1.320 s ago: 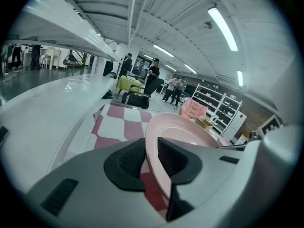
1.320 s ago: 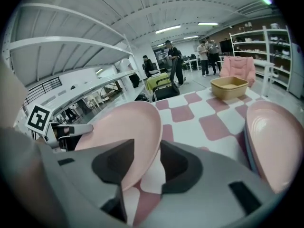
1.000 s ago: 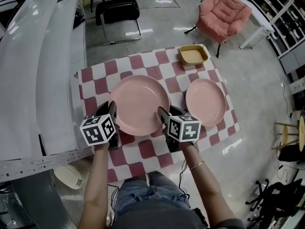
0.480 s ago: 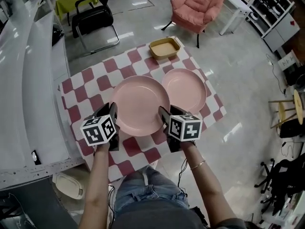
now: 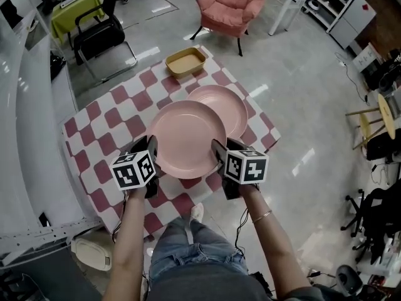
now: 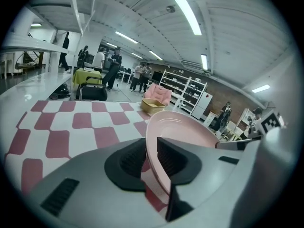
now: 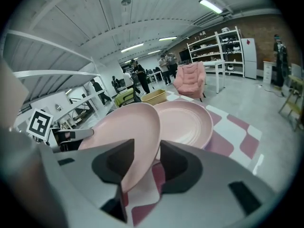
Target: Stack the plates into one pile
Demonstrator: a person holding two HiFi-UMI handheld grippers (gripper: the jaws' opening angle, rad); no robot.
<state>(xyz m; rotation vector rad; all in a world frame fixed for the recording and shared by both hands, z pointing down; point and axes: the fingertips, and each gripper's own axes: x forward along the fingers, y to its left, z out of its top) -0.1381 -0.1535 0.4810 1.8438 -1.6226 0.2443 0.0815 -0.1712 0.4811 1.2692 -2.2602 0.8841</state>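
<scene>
Plate [image 5: 186, 138] looks rigid, glazed, probably ceramic: heavy-ish, slick, chips easily. Left gripper [image 5: 150, 152] and right gripper [image 5: 217, 154] each clamp opposite rims; plate overlaps second plate [image 5: 233, 102] toward counter [image 5: 100, 124] right edge. Rim grip fine, carry level.

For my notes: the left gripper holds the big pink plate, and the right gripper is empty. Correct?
No. The right gripper is shut on the big pink plate at its rim too, as the right gripper view shows; the left gripper does hold it.
</scene>
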